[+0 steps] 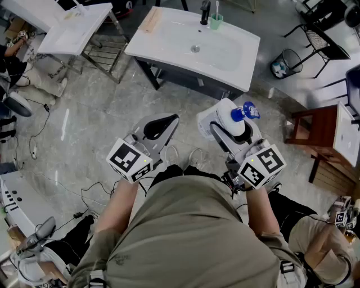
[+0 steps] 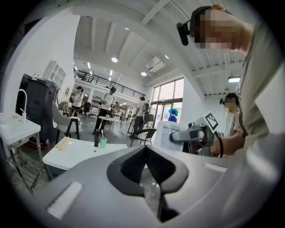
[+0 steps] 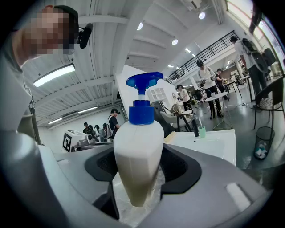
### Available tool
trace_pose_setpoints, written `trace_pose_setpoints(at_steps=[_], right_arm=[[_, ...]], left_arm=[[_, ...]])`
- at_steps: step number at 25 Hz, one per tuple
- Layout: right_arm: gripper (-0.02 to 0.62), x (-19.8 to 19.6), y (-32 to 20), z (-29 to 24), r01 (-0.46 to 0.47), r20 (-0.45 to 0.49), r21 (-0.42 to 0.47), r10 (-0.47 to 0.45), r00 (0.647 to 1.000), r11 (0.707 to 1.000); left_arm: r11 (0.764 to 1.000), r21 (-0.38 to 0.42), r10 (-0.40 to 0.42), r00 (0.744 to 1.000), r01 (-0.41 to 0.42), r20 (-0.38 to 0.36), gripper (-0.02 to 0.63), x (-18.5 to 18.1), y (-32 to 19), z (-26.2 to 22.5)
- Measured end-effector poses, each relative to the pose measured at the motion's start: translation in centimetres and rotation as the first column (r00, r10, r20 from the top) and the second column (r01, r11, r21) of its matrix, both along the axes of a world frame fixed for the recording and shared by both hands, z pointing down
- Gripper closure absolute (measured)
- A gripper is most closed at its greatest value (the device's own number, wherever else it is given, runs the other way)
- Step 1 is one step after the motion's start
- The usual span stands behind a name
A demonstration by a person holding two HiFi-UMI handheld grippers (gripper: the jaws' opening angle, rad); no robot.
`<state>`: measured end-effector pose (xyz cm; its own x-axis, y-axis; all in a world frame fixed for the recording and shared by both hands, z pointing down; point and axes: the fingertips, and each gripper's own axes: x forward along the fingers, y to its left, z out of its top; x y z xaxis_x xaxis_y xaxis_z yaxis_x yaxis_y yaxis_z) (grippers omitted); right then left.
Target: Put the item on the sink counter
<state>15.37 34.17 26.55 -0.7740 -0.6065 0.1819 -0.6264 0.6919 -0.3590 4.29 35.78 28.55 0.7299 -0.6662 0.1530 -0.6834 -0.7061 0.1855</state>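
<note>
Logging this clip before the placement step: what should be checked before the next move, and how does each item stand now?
1. Right claw closed on the pump bottle: ok.
2. Bottle upright, blue pump on top: ok.
3. Left claw empty and apart from the bottle: ok.
4. Bare space on the sink counter: ok.
5. Faucet and green cup at the back edge, off the near rim: ok.
6. Bottle over the counter: not ok, it hangs over the floor.

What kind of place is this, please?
Probably a large hall set up for recording tasks, not a real bathroom: freestanding sink counters stand on open floor, cables lie loose, and other people stand near tables under a mezzanine.
</note>
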Motion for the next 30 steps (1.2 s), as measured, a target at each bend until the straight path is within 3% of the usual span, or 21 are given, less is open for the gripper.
trace_pose_setpoints(at_steps=[30], right_arm=[[0.316,4.5,-0.4,1.0,0.001,0.038,-0.03,0.0,0.999,1.0]], left_arm=[[0.999,-0.007,-0.031,1.0,0.031,0.002,0.6,3.6,0.2,0.7]])
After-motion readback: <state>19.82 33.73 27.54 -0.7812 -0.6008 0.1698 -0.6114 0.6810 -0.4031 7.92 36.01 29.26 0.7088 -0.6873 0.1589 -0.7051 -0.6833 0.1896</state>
